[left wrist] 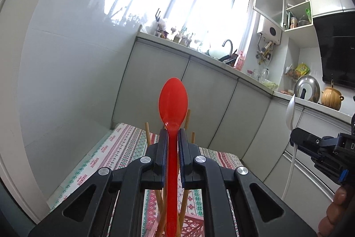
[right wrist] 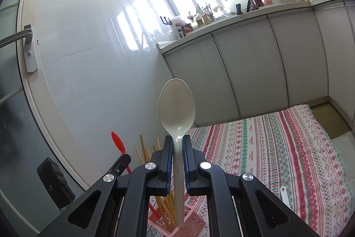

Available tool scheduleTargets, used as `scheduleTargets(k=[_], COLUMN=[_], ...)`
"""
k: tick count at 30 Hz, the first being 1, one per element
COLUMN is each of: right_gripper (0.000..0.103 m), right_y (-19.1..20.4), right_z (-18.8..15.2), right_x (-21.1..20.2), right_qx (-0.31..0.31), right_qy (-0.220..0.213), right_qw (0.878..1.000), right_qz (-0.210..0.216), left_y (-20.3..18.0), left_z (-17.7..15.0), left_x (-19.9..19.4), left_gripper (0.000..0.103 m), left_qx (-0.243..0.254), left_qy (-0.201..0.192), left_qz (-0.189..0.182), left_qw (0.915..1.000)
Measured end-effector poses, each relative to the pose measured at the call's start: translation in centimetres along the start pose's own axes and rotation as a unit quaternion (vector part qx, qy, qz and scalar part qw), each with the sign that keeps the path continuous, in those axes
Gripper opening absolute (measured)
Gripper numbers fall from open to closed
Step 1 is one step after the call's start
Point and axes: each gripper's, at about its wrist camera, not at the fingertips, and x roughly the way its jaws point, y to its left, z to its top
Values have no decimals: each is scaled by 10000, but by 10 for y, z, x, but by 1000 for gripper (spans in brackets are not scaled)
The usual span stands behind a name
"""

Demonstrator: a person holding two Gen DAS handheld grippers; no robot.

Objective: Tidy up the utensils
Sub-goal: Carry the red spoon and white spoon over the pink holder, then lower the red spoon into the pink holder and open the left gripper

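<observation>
My left gripper (left wrist: 173,133) is shut on a red plastic spoon (left wrist: 173,103), bowl up, its handle hanging down over a pink lattice utensil holder (left wrist: 190,224) that holds several wooden chopsticks (left wrist: 146,132). My right gripper (right wrist: 177,140) is shut on a white plastic spoon (right wrist: 176,103), bowl up, its handle tip just above the same pink holder (right wrist: 195,222). In the right wrist view the red spoon (right wrist: 117,141) and the left gripper's finger (right wrist: 121,164) show at lower left. In the left wrist view the right gripper (left wrist: 298,137) shows at the right with the white spoon (left wrist: 290,112).
The holder stands on a striped patterned cloth (right wrist: 277,148) on the floor. Another white utensil (right wrist: 285,196) lies on the cloth to the right. Grey cabinets (right wrist: 255,70) run behind, a glossy wall (left wrist: 66,59) to the left, a door with a handle (right wrist: 20,39) further left.
</observation>
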Motion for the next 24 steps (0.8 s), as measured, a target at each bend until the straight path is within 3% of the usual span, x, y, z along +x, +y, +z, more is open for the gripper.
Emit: scheduleTargets(k=[4, 11, 13, 15, 20, 24], right_gripper=[9, 9, 9, 9, 9, 9], right_y=[-2, -8, -7, -5, -3, 1], right_z=[-4, -9, -14, -19, -36, -44], right_x=[4, 10, 14, 20, 41, 50], right_qx=[-13, 37, 32, -19, -55, 5], right_qy=[49, 89, 121, 161, 340, 291], right_qw=[10000, 9999, 9999, 9998, 9994, 9994], right_qz=[0, 44, 67, 81, 80, 177], left_y=[2, -9, -11, -12, -12, -3], left_z=[-15, -22, -28, -32, -19, 8], left_x=[11, -2, -3, -6, -23, -38], left_gripper=[9, 10, 18, 49, 58, 60], left_qx=[52, 563, 628, 711, 668, 60], left_qy=[95, 85, 272, 446, 535, 680], left_qz=[91, 124, 110, 111, 122, 389], left_qw=[9999, 9983, 9976, 9964, 9963, 9969])
